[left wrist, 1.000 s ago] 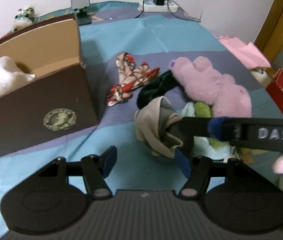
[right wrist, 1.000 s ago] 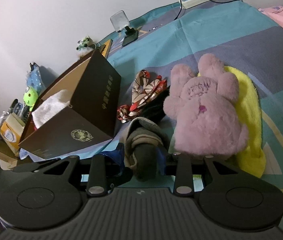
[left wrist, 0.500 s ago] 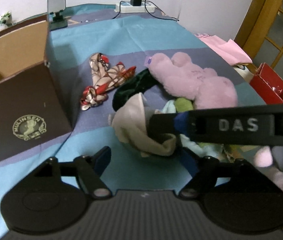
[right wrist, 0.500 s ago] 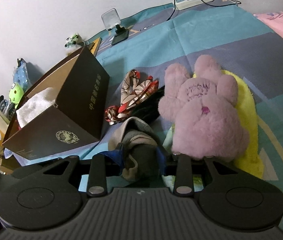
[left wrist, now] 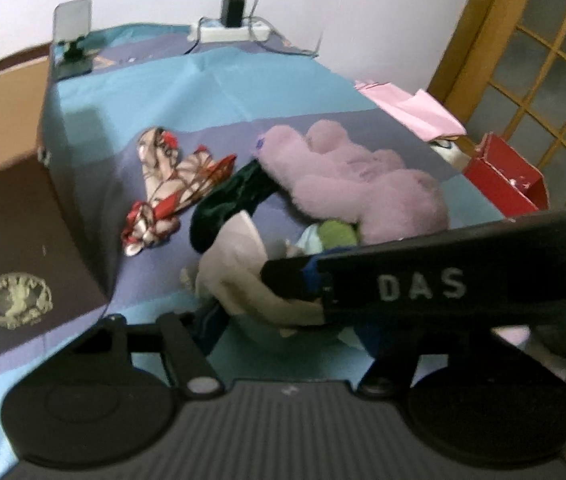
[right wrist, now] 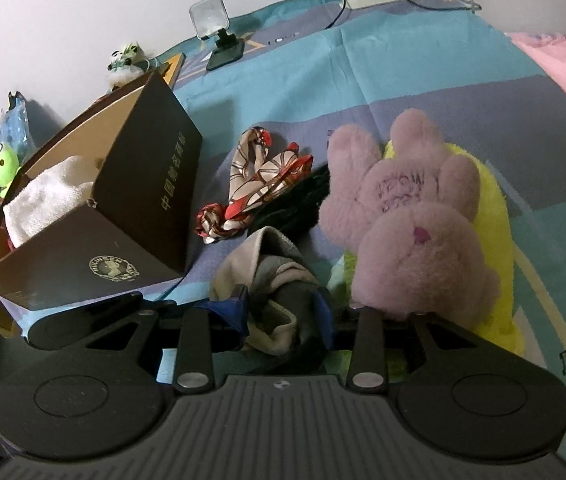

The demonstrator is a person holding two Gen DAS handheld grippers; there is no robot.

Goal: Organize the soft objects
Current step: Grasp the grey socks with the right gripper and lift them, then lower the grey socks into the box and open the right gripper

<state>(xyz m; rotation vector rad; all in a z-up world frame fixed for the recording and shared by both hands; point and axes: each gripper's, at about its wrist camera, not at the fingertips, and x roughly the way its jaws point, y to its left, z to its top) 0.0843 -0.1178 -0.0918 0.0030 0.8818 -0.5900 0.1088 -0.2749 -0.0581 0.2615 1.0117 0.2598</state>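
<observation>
Right claw (right wrist: 283,312) pinching crumpled beige-and-grey sock bundle (right wrist: 267,276)

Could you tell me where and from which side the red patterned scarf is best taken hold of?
I would grip the red patterned scarf at its knotted, bunched near end, coming down from above. That end stands proud of the bedspread, while the rest lies flat and thin. The dark velvet piece crowds its right edge, and the brown box stands to its left.
</observation>
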